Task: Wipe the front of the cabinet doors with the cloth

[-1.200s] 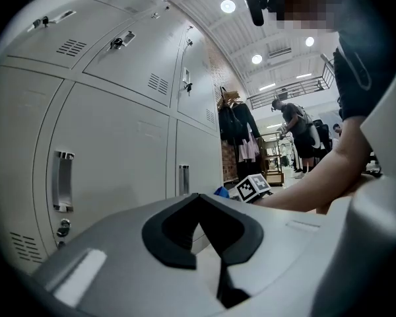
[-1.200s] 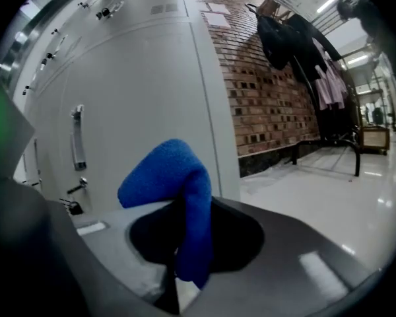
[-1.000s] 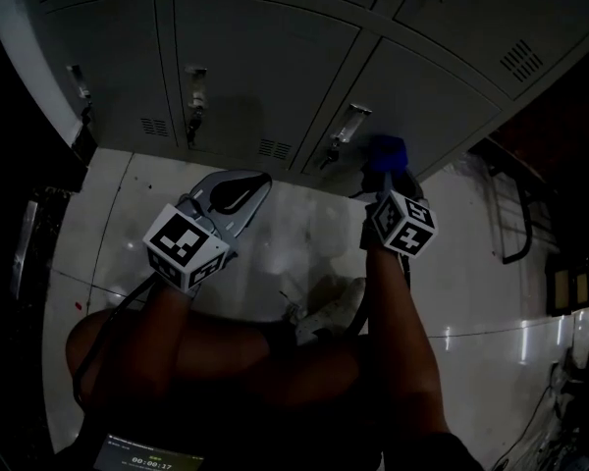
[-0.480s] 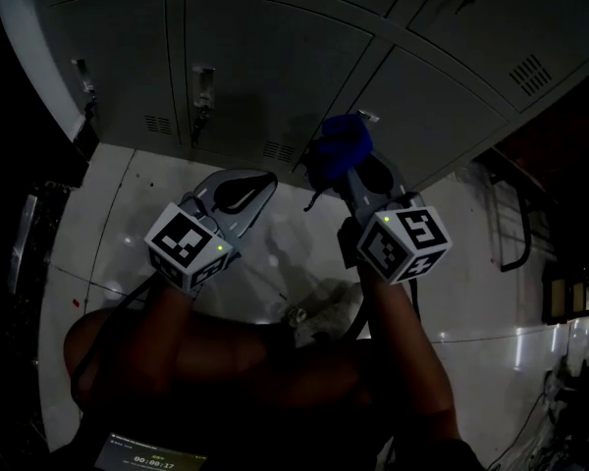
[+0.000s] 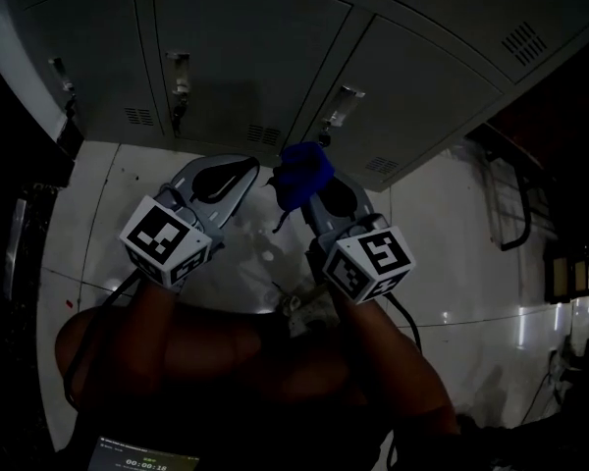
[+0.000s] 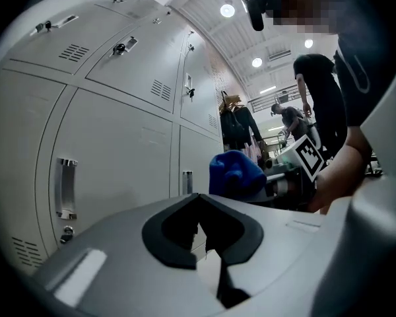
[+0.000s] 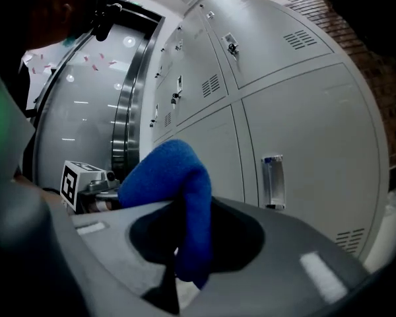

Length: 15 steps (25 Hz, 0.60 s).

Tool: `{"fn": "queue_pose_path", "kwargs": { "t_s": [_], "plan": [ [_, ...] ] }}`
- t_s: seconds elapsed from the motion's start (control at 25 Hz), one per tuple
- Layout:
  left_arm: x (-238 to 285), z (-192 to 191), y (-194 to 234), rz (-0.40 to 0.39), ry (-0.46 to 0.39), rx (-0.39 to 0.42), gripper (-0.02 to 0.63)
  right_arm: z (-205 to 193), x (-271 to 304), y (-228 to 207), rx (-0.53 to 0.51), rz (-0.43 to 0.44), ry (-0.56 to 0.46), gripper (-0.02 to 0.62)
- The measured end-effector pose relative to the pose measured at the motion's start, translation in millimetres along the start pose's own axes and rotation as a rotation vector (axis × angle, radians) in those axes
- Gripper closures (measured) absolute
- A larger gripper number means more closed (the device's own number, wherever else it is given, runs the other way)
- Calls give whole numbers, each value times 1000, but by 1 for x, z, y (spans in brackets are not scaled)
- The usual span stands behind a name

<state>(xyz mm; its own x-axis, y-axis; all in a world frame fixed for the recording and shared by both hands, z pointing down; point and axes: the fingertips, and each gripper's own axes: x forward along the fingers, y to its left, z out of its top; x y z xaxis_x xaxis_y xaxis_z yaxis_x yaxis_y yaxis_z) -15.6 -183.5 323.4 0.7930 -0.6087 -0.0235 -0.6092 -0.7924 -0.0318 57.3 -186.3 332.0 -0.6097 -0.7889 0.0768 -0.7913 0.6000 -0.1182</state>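
Grey locker-style cabinet doors point(image 5: 245, 57) fill the top of the head view, each with a small metal handle point(image 5: 180, 72). My right gripper point(image 5: 306, 190) is shut on a bunched blue cloth point(image 5: 299, 173), which sits just below the doors and apart from them. In the right gripper view the cloth point(image 7: 178, 177) hangs folded over the closed jaws, with a door point(image 7: 303, 131) to the right. My left gripper point(image 5: 252, 164) is beside it, shut and holding nothing. The left gripper view shows its tips point(image 6: 199, 195) meeting, with the cloth point(image 6: 234, 174) just beyond.
A glossy white floor point(image 5: 471, 263) lies under the cabinet. A dark metal frame point(image 5: 506, 204) stands at the right and a dark object point(image 5: 20, 243) at the left edge. My shoe point(image 5: 309, 307) is below the grippers. Several people point(image 6: 241, 124) stand far off.
The right gripper has carried the blue cloth leftward and down from the lower right door's handle, ending close beside the left gripper. The left gripper shifted slightly left.
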Motion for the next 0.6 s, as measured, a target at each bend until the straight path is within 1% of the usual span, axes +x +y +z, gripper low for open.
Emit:
{"fn": "queue_pose_path", "kwargs": {
  "t_s": [0.16,0.36,0.6],
  "plan": [
    [-1,-3,-1,1,10,11,601,-6,1,-1,47,7,-14,526],
    [-4,-8,-6,-11,24,19,601,-3,3,16,-9,63,-29,526],
    [-6,-6,-9,-12,15,28,601,1,-1,20,-57,77,-41,526]
  ]
}}
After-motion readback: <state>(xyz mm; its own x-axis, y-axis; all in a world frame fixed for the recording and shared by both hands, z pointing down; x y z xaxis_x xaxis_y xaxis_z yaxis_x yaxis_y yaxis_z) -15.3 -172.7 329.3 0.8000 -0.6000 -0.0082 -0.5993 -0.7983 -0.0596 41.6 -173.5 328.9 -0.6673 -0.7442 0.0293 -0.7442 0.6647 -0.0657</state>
